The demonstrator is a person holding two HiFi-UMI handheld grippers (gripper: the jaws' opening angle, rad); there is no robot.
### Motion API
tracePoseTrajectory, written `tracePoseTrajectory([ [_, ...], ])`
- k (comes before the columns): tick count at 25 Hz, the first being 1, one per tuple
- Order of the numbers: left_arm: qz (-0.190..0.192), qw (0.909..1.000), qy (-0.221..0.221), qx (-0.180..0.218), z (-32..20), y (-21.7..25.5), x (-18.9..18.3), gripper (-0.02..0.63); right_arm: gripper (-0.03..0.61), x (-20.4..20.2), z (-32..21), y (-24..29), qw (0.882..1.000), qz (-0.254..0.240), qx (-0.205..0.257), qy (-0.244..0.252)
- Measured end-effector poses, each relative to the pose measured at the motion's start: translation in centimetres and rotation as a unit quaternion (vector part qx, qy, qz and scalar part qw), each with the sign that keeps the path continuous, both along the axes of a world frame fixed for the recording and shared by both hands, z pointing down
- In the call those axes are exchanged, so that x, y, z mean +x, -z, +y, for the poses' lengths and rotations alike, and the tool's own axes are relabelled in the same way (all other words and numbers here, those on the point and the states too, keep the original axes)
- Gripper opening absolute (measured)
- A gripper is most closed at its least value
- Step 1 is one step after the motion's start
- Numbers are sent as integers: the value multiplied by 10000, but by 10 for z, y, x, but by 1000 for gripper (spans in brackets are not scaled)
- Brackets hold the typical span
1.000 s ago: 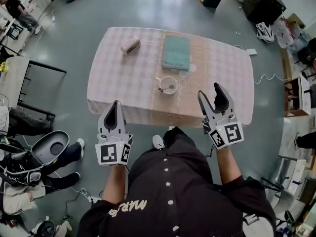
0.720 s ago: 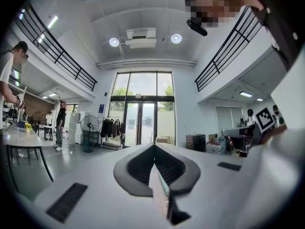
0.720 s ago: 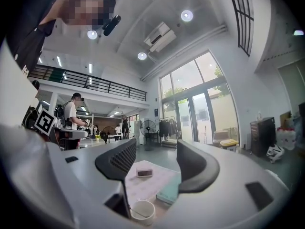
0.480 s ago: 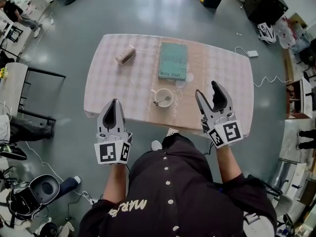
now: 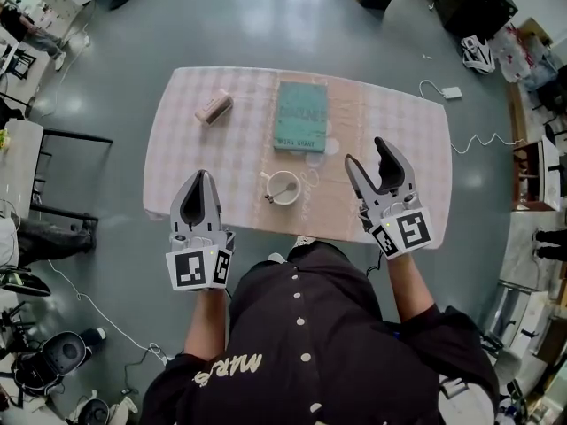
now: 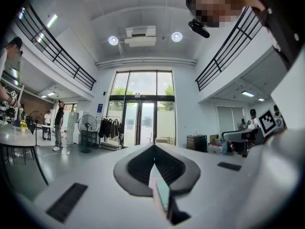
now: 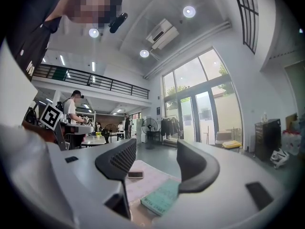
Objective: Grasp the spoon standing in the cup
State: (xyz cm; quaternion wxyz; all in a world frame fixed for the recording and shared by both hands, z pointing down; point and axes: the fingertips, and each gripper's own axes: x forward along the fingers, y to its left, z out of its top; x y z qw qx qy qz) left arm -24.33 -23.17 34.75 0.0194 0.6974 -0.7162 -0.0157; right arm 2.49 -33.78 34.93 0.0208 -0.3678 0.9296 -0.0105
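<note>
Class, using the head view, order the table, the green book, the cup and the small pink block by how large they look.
1. table
2. green book
3. cup and small pink block: too alike to rank.

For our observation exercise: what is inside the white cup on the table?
A spoon rests inside the cup. Whether any liquid lies beneath it is too small to tell.

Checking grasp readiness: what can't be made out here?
- Spoon in the cup: shown in head view only, too small to tell its lean; absent from both gripper views.
- Book title: too small in head view, illegible in right gripper view.
- Pinkish object left of the book: too small to identify.
</note>
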Motion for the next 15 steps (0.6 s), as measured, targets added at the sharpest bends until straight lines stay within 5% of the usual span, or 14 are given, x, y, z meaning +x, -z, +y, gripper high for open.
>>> tracePoseTrajectory([
  [15, 82, 9987, -449, -242, -35, -19, -22, 11, 252, -34, -3, -40, 9986, 340, -358, -183],
])
